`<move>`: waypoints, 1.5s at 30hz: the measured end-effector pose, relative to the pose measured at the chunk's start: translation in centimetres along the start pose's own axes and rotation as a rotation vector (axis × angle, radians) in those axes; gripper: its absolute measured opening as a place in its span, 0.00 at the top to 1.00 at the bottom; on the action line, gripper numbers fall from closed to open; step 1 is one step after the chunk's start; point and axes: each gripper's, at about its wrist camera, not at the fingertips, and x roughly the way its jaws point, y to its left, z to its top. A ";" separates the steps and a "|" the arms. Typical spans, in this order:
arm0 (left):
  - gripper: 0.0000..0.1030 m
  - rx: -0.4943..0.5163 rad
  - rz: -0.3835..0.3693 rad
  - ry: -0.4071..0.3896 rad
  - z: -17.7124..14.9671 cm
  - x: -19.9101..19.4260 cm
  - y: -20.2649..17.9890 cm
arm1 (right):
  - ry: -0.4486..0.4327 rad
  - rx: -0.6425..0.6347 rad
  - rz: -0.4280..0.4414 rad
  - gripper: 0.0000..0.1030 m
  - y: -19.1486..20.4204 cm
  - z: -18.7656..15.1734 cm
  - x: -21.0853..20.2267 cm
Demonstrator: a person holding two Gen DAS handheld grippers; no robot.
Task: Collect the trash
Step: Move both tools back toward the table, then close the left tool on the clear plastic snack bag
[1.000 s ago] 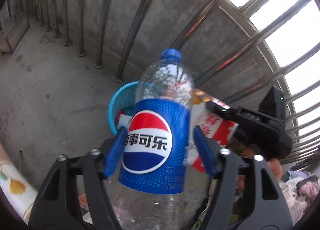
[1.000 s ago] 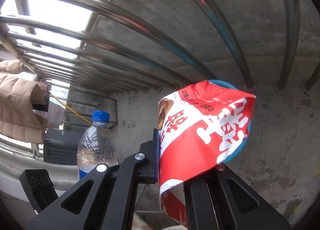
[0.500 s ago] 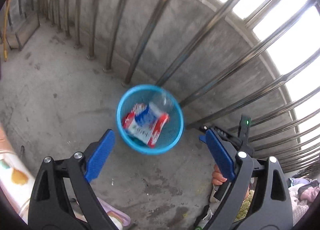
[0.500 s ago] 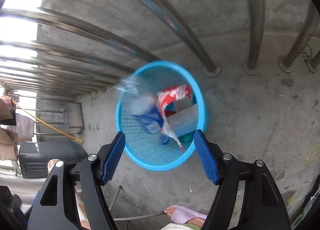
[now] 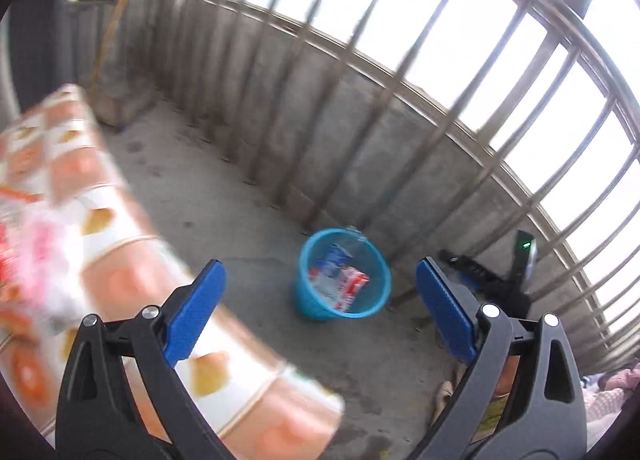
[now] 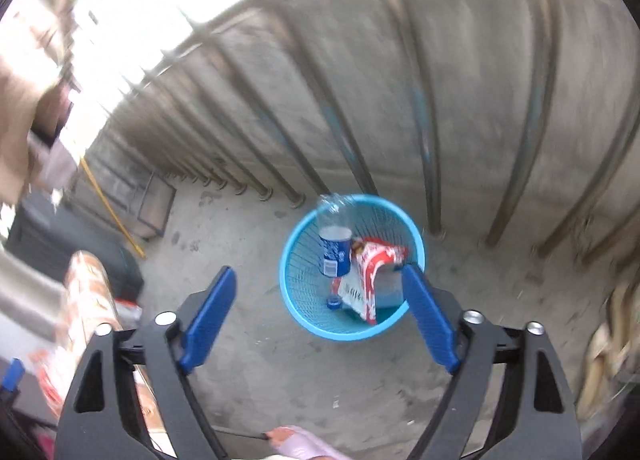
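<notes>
Below my spread, empty left gripper [image 5: 320, 314] and right gripper [image 6: 318, 316], whose jaws have just been opening, the Pepsi bottle [image 6: 335, 250] and red snack wrapper [image 6: 370, 272] lie in the blue basket [image 6: 296, 296], well apart from the fingers.

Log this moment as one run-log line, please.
left gripper: open, empty | right gripper: jaws just opened, empty | clear plastic Pepsi bottle and red-white snack wrapper: inside round blue mesh basket
</notes>
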 end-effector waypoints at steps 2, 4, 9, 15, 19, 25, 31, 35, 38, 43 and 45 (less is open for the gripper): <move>0.10 -0.032 0.096 -0.042 -1.3 -3.2 2.5 | -0.043 -0.101 -0.075 0.08 3.6 -0.2 -1.6; 0.09 -0.080 0.165 -0.074 -2.6 -6.2 4.7 | -0.077 -0.180 -0.137 0.06 6.7 -0.7 -2.7; 0.08 -0.252 0.284 -0.179 -6.5 -13.6 11.1 | -0.169 -0.503 -0.139 0.06 16.5 -3.7 -4.7; 0.08 -0.409 0.380 -0.308 -10.6 -20.2 17.0 | -0.150 -0.679 0.207 0.06 25.6 -7.6 -7.2; 0.08 -0.474 0.365 -0.360 -11.9 -22.9 19.8 | -0.051 -0.711 0.412 0.06 30.6 -10.1 -7.8; 0.09 -0.519 0.296 -0.420 -11.1 -24.3 23.9 | 0.172 -0.702 0.609 0.06 36.6 -12.8 -7.1; 0.13 -0.497 0.189 -0.423 -7.7 -21.9 27.3 | 0.369 -0.601 0.737 0.22 40.7 -13.9 -4.9; 0.32 -0.518 0.148 -0.356 -5.2 -18.6 29.4 | 0.477 -0.532 0.743 0.35 43.2 -14.7 -1.9; 0.41 -0.559 0.157 -0.286 -4.2 -15.8 31.1 | 0.542 -0.493 0.747 0.43 44.3 -15.5 -0.1; 0.71 -0.588 0.164 -0.196 -4.1 -12.7 32.3 | 0.610 -0.477 0.735 0.55 45.3 -16.4 1.6; 0.87 -0.589 0.147 -0.181 -4.5 -12.3 32.1 | 0.619 -0.488 0.736 0.60 45.4 -16.7 1.6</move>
